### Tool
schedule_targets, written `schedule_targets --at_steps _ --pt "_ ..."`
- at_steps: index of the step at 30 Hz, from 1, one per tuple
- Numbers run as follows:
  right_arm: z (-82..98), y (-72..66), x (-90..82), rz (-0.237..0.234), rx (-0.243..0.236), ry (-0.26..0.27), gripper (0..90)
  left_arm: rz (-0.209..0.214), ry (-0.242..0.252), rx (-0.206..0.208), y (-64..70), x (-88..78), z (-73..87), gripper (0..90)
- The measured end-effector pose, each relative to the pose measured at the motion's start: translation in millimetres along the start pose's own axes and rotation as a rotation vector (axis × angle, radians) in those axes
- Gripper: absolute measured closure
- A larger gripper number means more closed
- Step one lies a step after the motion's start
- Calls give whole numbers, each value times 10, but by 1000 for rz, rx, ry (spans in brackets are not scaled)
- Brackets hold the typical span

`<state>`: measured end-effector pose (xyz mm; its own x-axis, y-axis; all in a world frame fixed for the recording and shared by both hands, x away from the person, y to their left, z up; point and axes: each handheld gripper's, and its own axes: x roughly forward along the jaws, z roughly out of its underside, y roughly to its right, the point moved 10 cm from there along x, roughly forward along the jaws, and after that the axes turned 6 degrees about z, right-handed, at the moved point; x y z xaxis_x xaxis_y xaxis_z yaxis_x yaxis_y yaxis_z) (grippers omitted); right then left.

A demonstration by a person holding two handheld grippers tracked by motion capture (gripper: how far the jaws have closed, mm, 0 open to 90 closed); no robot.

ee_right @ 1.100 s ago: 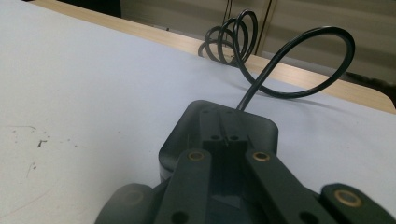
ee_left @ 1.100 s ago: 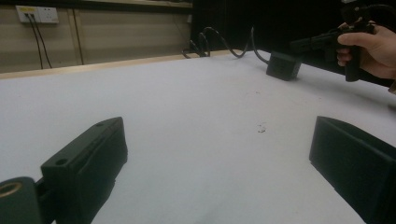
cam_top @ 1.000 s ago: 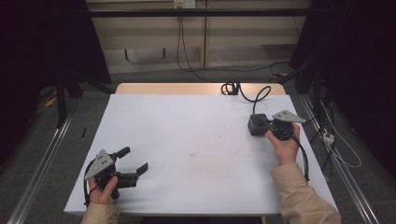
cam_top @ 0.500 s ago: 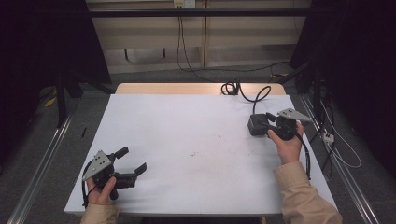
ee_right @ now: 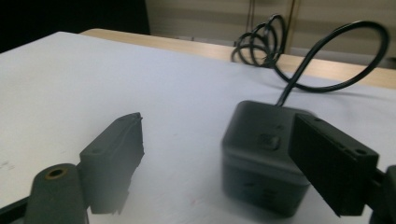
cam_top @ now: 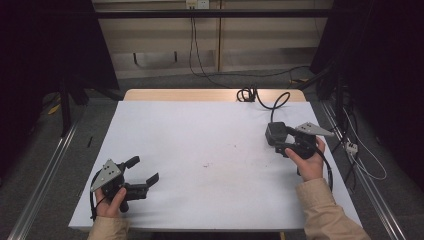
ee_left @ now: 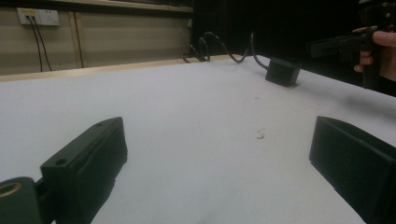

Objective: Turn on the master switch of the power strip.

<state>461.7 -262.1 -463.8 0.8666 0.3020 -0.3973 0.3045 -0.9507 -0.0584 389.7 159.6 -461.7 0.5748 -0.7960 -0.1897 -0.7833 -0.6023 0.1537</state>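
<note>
High view, near edge: left gripper (cam_top: 142, 172) resting low on the white table (cam_top: 200, 130), jaws spread wide, holding nothing. Farther right: right gripper (cam_top: 281, 142) with jaws just opened, clear of the black cube adapter (cam_top: 275, 133) sitting just beside them. Beyond: cable (cam_top: 260, 97) coiled at the far edge.

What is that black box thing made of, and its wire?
The black box looks like matte hard plastic: smooth flat faces, rounded edges, dull sheen. Its cable seems rubber- or vinyl-coated, since it bends in smooth, slightly glossy loops. Neither is certain from looks alone.
</note>
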Motion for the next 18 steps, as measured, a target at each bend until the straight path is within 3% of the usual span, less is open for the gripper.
schedule_targets --at_steps 2,6,12,18 --pt "28 -81 -58 -27 21 9 169 3 -3 -6 8 6 6 37" --pt "93 -240 -159 -72 19 11 162 1 -1 2 18 -3 -11 37" --pt "212 -412 -279 -88 -38 10 148 -2 -3 2 17 -7 -9 37" --pt "349 -537 -382 -119 -66 -6 147 -2 -3 5 12 -17 -6 37"
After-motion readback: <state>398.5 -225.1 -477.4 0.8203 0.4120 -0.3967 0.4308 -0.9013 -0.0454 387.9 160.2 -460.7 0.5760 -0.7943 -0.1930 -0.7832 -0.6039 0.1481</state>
